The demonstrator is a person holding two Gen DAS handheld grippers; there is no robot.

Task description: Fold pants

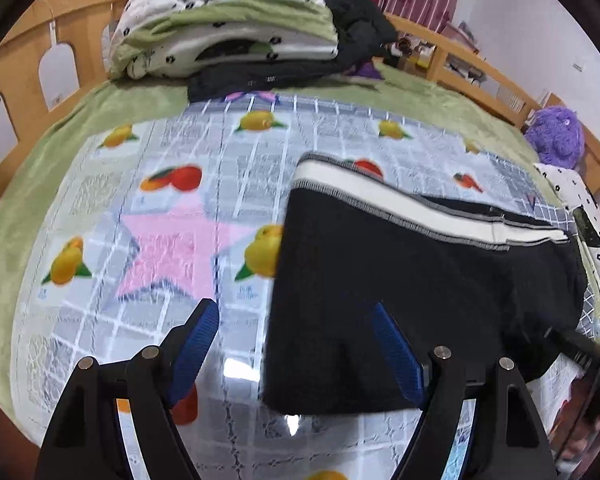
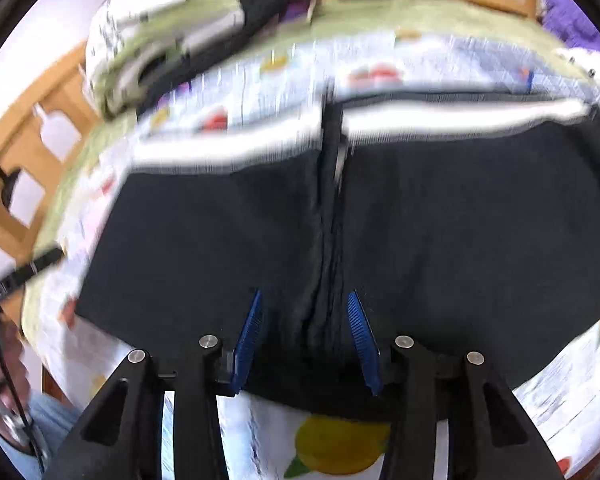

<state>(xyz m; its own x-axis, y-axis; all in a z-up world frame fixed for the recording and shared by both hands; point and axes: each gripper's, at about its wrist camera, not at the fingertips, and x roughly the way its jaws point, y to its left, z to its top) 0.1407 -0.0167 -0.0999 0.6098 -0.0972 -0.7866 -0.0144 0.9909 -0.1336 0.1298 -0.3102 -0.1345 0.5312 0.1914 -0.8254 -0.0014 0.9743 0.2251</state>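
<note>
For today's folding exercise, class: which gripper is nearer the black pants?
Right. The right gripper sits over the black pants, fingers open either side of their centre seam. The left gripper hangs at their side edge, mostly over the fruit-print sheet.

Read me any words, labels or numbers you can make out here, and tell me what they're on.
None can be read.
Fruit-print mat: small blue print under the fruit pictures, too small and blurred.
Black pants: no label or text shows.
Right wrist view: motion-blurred, nothing legible.
</note>
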